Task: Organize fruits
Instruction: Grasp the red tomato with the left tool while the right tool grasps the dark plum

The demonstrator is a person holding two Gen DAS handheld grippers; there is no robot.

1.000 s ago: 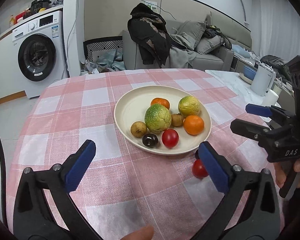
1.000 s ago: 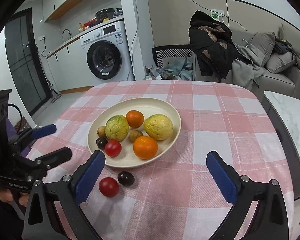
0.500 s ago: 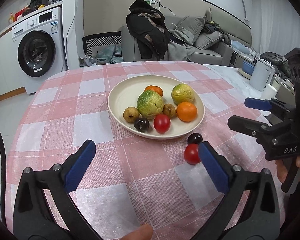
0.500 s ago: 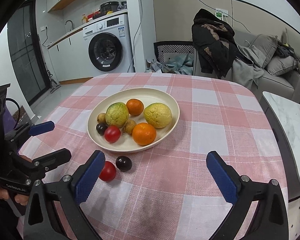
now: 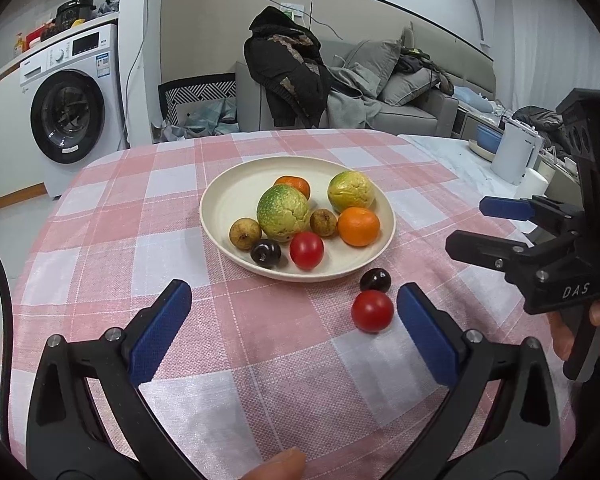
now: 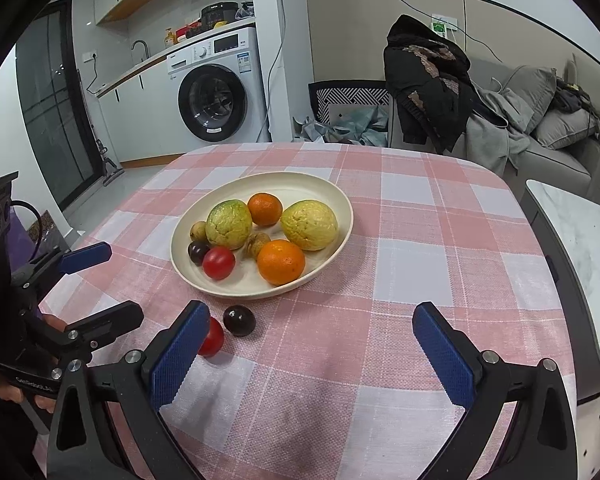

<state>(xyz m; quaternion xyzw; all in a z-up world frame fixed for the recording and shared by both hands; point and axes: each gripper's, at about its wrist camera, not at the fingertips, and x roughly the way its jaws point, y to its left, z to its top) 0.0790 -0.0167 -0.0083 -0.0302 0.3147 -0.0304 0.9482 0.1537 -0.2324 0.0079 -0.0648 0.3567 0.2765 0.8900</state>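
Note:
A cream plate on the pink checked tablecloth holds several fruits: two green-yellow citrus, two oranges, two small brown fruits, a dark plum and a red tomato. A loose red tomato and a loose dark plum lie on the cloth just in front of the plate. My left gripper is open and empty, its right pad close beside the loose tomato. My right gripper is open and empty, its left pad partly covering that tomato.
The table's right edge meets a white marble counter with a kettle. A washing machine and a sofa with clothes stand beyond the table.
Both grippers have drawn back from the plate, so the loose tomato and plum now show further ahead in both views. Both stay open.

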